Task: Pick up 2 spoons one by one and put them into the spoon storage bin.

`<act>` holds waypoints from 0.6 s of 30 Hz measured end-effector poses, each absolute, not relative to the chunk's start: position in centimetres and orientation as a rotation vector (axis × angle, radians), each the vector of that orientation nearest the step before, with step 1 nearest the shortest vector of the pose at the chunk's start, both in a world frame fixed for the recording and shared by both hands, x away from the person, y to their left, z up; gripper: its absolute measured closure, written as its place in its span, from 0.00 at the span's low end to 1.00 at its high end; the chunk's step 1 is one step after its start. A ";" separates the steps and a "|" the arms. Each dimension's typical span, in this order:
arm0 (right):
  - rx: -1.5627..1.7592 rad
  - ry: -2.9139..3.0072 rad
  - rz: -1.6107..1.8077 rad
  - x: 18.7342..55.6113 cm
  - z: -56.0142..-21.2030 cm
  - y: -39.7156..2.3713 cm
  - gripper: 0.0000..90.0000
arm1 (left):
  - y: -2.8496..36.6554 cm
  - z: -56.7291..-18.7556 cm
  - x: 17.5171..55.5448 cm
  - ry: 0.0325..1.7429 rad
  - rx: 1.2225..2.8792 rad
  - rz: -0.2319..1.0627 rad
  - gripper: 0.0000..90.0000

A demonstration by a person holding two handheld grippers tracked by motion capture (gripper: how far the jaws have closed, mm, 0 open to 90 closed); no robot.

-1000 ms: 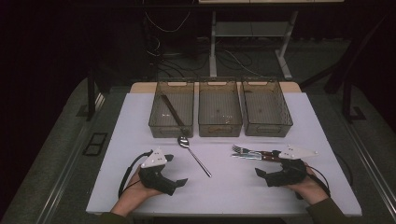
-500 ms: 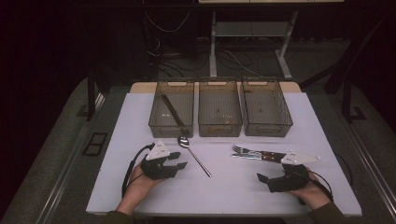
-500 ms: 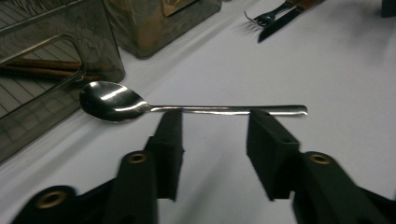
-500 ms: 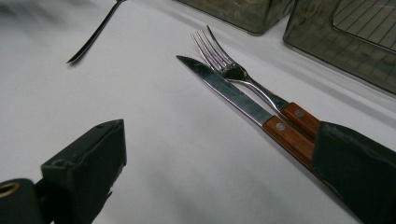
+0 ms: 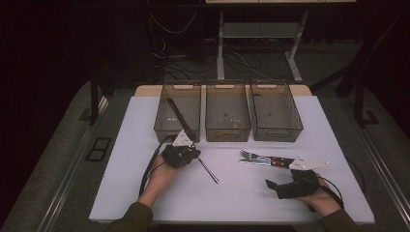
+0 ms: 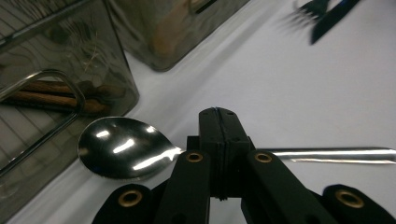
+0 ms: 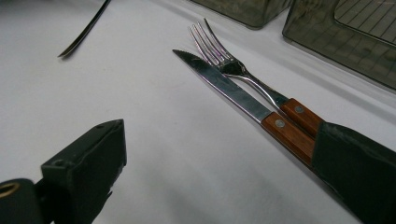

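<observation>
where left claw (image 6: 218,140) covers it | spoon (image 6: 123,147) neck hidden | handle cut off

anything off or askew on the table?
Nothing spilled or damaged. One oddity: the left gripper has just closed fully beside the spoon, at its neck, jaws meeting with nothing between them. Knife and fork lie neatly side by side.

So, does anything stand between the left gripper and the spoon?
Nothing visible does. The left gripper has just been closing its jaws, and they meet on the neck of the spoon, between bowl and handle.
</observation>
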State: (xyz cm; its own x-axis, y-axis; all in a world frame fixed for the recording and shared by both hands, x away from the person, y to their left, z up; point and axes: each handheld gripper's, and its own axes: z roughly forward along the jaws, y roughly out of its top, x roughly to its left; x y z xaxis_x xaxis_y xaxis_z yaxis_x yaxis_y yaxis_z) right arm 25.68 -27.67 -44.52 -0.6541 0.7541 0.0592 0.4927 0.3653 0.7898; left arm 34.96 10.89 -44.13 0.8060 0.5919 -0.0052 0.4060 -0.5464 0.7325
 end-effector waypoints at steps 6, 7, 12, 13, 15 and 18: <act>1.097 2.313 1.175 25.7 -44.6 -27.7 0.04 | 10.2 -44.9 36.1 0.764 2.263 0.357 0.99; 1.096 2.316 1.173 25.7 -44.5 -27.7 0.04 | 10.2 -44.9 36.2 0.765 2.263 0.363 0.99; 1.103 2.312 1.175 25.7 -44.5 -27.8 0.04 | 10.2 -44.8 36.3 0.778 2.275 0.373 0.99; 1.105 2.311 1.175 25.7 -44.5 -27.8 0.04 | 10.3 -44.7 36.3 0.775 2.281 0.371 0.99; 1.106 2.311 1.175 25.7 -44.5 -27.8 0.04 | 10.4 -44.7 36.3 0.778 2.286 0.358 0.99; 1.105 2.309 1.173 25.7 -44.5 -27.8 0.04 | 10.6 -44.6 36.3 0.779 2.298 0.353 0.99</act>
